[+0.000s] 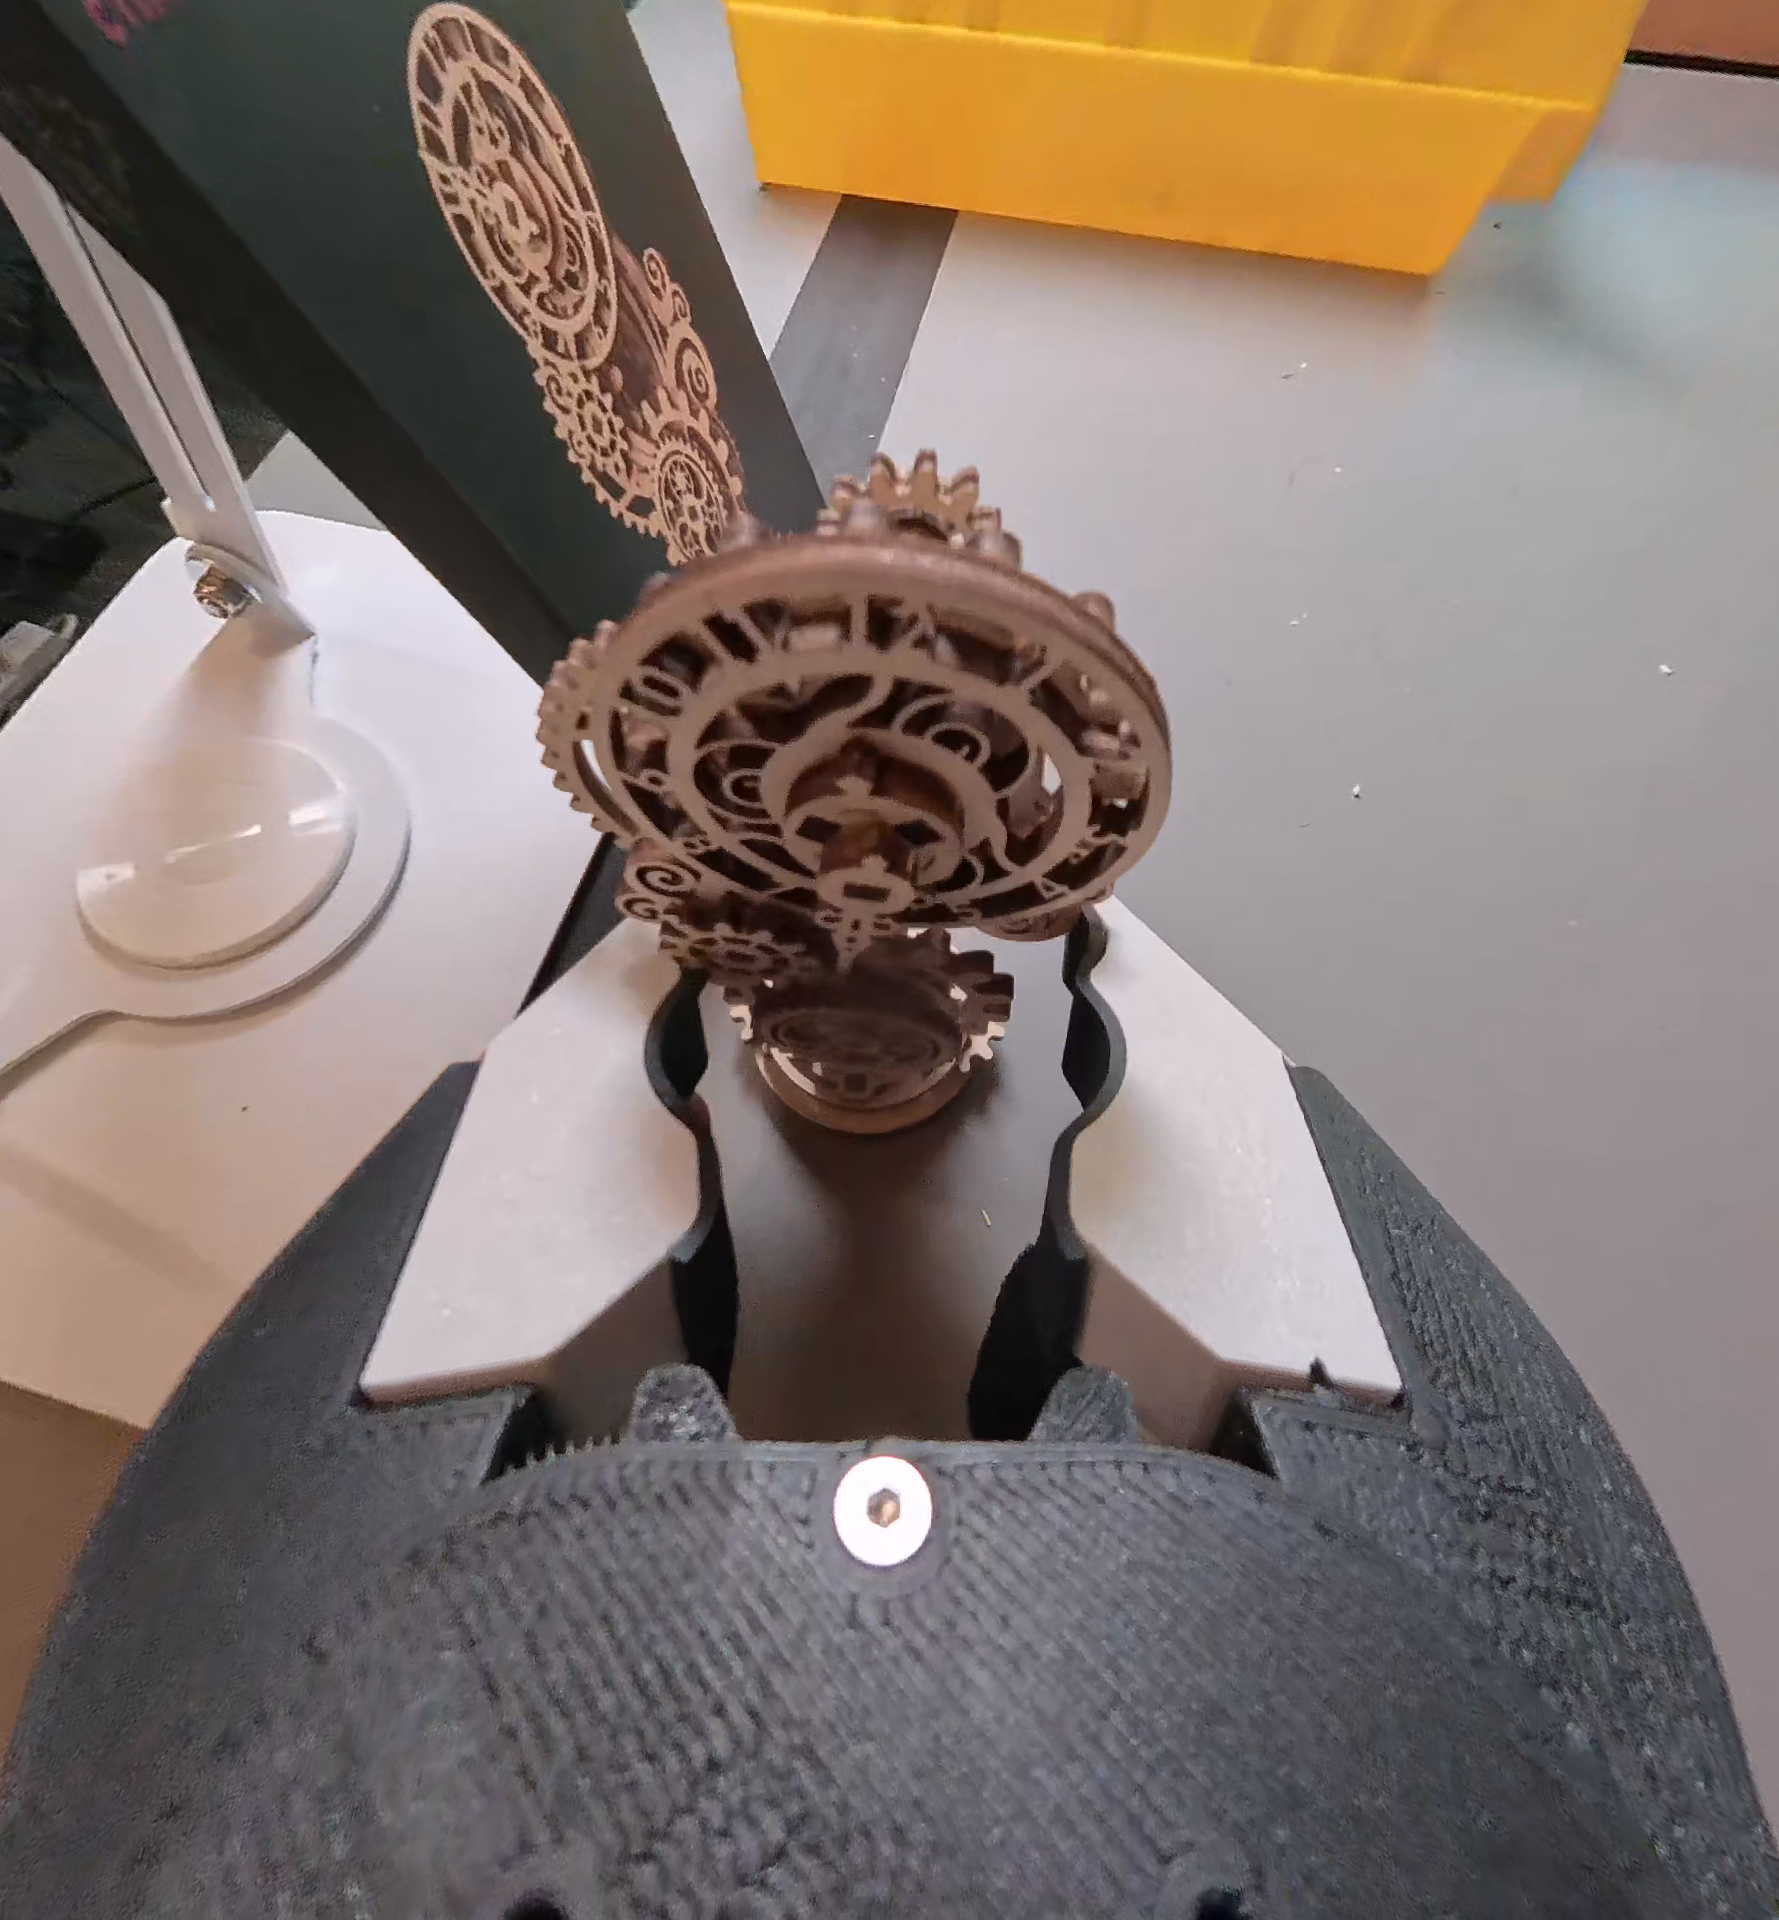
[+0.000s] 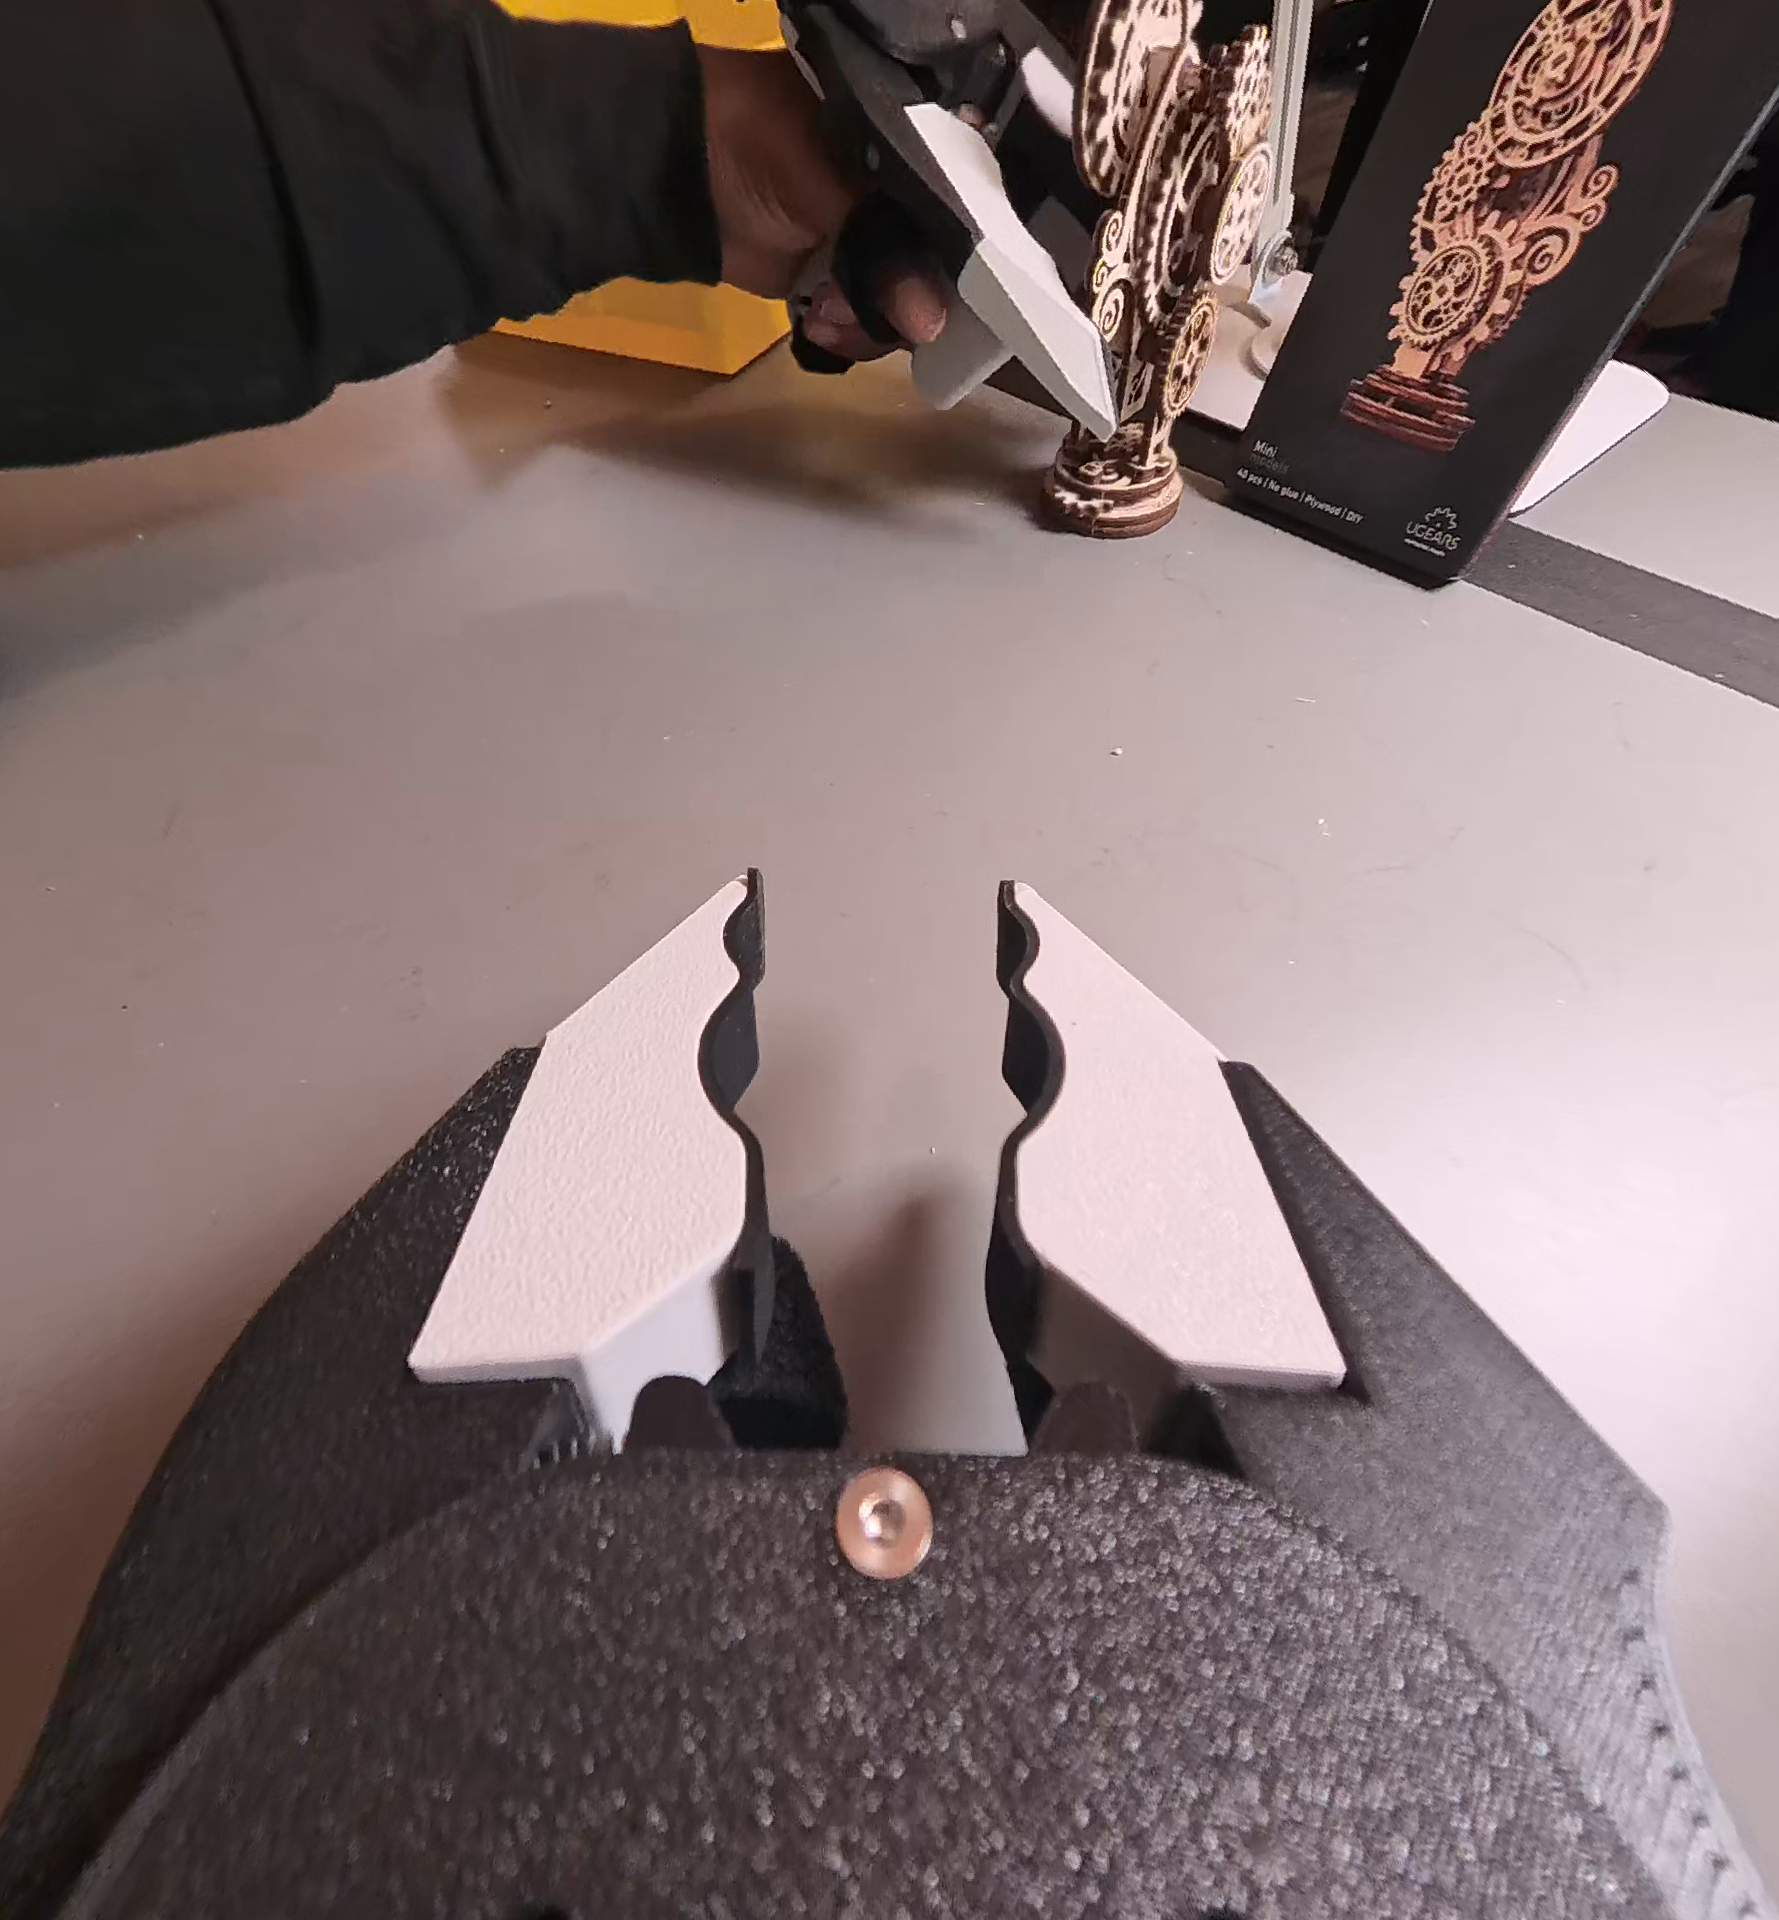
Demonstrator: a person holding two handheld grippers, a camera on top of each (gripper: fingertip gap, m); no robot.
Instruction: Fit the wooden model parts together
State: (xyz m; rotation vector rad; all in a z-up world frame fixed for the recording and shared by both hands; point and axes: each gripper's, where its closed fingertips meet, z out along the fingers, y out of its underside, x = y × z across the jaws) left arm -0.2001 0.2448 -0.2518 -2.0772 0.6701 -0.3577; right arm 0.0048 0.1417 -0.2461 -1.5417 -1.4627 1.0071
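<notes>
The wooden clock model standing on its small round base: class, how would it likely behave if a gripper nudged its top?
The wooden clock model probably tips easily: wide dial over a narrow base. Its thin fretwork looks fragile, likely light.

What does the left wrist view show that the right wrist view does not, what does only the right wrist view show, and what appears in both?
Only the left wrist view: the clock face of the wooden model seen head-on, and the left gripper's open jaws either side of the model's lower gear without visibly pressing it.

Only the right wrist view: the right gripper, jaws open over bare table, and a person's hand and dark sleeve.

Both: the wooden model, the dark box, the yellow bin, the white stand.
</notes>
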